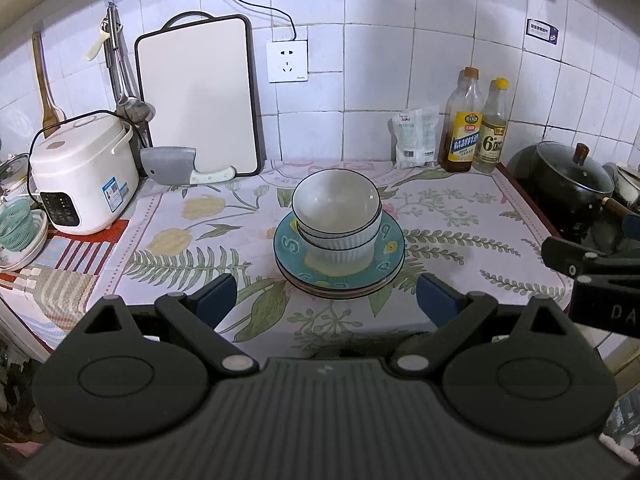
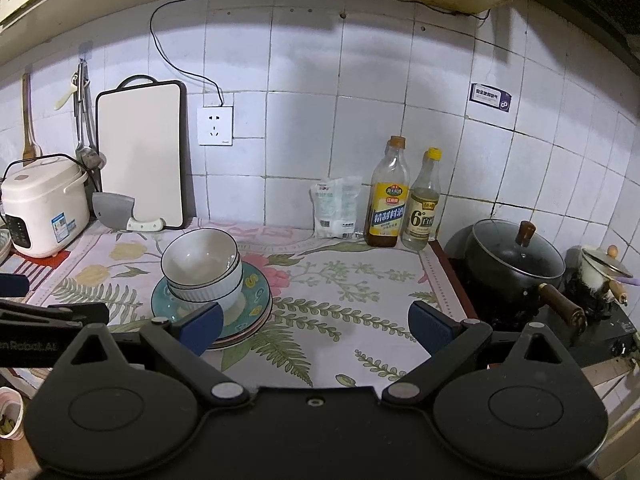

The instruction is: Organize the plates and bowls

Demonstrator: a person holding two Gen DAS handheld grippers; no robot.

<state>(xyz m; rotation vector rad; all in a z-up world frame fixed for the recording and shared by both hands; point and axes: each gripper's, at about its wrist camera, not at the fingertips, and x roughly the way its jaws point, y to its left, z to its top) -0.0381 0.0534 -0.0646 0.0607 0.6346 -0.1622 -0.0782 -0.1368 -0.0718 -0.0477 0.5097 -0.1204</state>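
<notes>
Two white ribbed bowls (image 1: 336, 212) sit nested on a stack of plates, the top one teal with yellow marks (image 1: 290, 246), in the middle of the floral cloth. My left gripper (image 1: 326, 300) is open, its blue-padded fingers just short of the stack's near rim and empty. In the right wrist view the same bowls (image 2: 202, 266) and teal plate (image 2: 256, 288) lie to the left. My right gripper (image 2: 316, 326) is open and empty, its left finger in front of the plates' near edge. The right gripper shows at the far right of the left wrist view.
A white rice cooker (image 1: 82, 174), a cleaver (image 1: 176, 166) and a leaning cutting board (image 1: 198, 96) stand at the back left. Two bottles (image 1: 474, 128) and a bag (image 1: 414, 136) stand at the back right. A black lidded pot (image 2: 516, 256) sits on the stove to the right.
</notes>
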